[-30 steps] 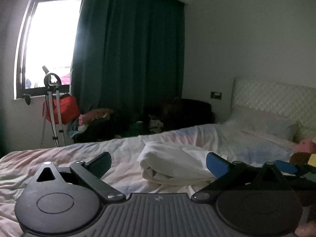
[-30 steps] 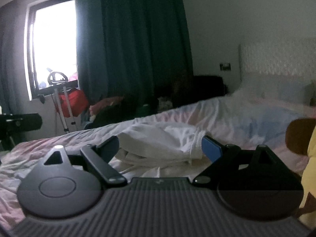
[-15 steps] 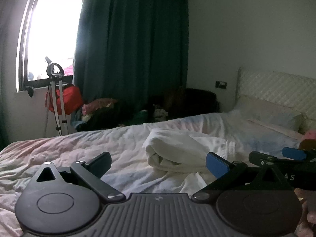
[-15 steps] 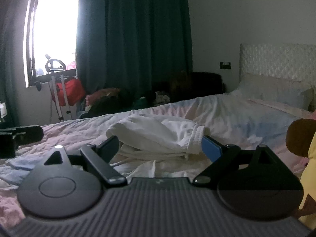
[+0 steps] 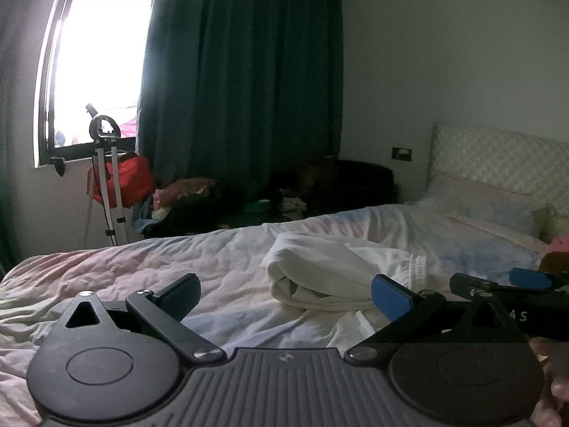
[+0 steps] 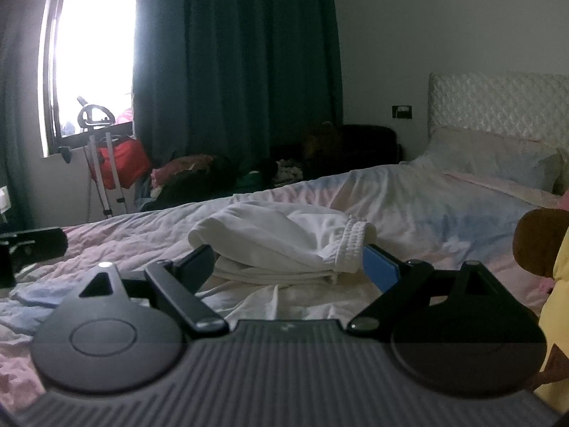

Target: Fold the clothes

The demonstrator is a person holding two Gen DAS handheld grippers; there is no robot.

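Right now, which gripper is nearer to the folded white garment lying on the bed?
Right. The right gripper has its open fingers just before the folded white garment, almost framing it. The left gripper, also open, sits farther back and to the garment's left.

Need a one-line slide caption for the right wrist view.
Open right gripper hovers before a folded white ribbed-waistband garment on the rumpled pastel bedsheet.

Soft cloth on the bed, hard matt plastic in our hands.
We see the white garment (image 6: 277,245) as soft knit with a ribbed waistband, lying on a crumpled cotton-like bedsheet (image 5: 213,267); our left gripper (image 5: 284,293) and right gripper (image 6: 288,261) look like matt black plastic with ridged bodies; the headboard (image 6: 498,103) looks quilted.
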